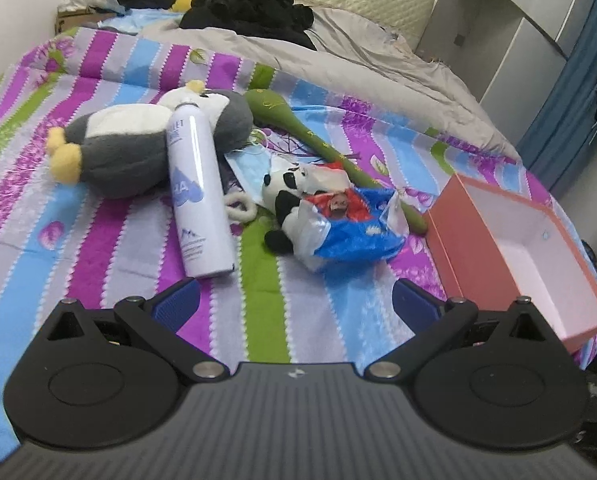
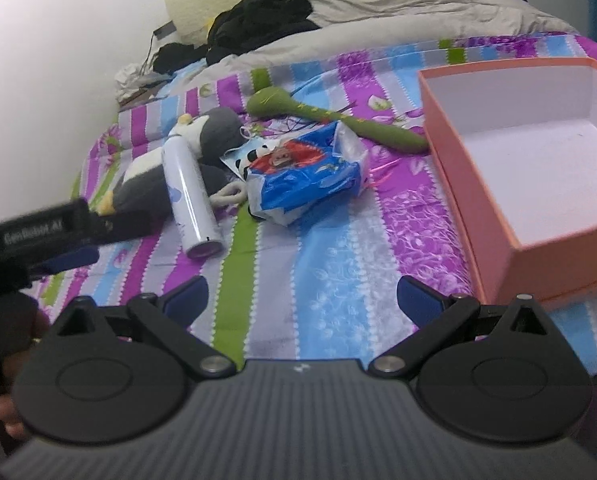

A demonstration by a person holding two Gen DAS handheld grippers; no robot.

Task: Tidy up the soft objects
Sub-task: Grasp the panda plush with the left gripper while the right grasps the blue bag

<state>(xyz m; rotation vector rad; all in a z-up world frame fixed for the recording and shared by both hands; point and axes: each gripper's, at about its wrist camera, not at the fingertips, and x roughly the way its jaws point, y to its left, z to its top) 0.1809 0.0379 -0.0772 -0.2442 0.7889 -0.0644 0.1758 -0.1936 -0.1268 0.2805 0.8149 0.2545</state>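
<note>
- We are holding the left gripper [image 1: 294,300] above the striped bedspread [image 1: 110,240], its blue-padded jaws spread wide with nothing between them
- We are holding the right gripper [image 2: 302,300] over the same bedspread, jaws likewise standing apart and empty, with the pink box [image 2: 494,200] just beside its right finger
- The grey and white penguin plush [image 1: 138,144] is lying on its side at the left of the pile, and the white spray can [image 1: 198,192] is leaning across its front, touching it
- The small black and white cow plush [image 1: 286,196] is lying near the middle, partly under a crumpled blue, red and white plastic bag [image 1: 354,232]
- A pale blue face mask [image 1: 250,168] is lying between the penguin and the cow plush
- The long green club-shaped soft toy [image 1: 326,148] is stretching behind the bag, its thin end lying near the box corner
- The pink box is sitting open and empty on the right side of the bed
- A grey duvet [image 1: 358,52] and black clothes [image 1: 250,4] are lying heaped at the head of the bed
</note>
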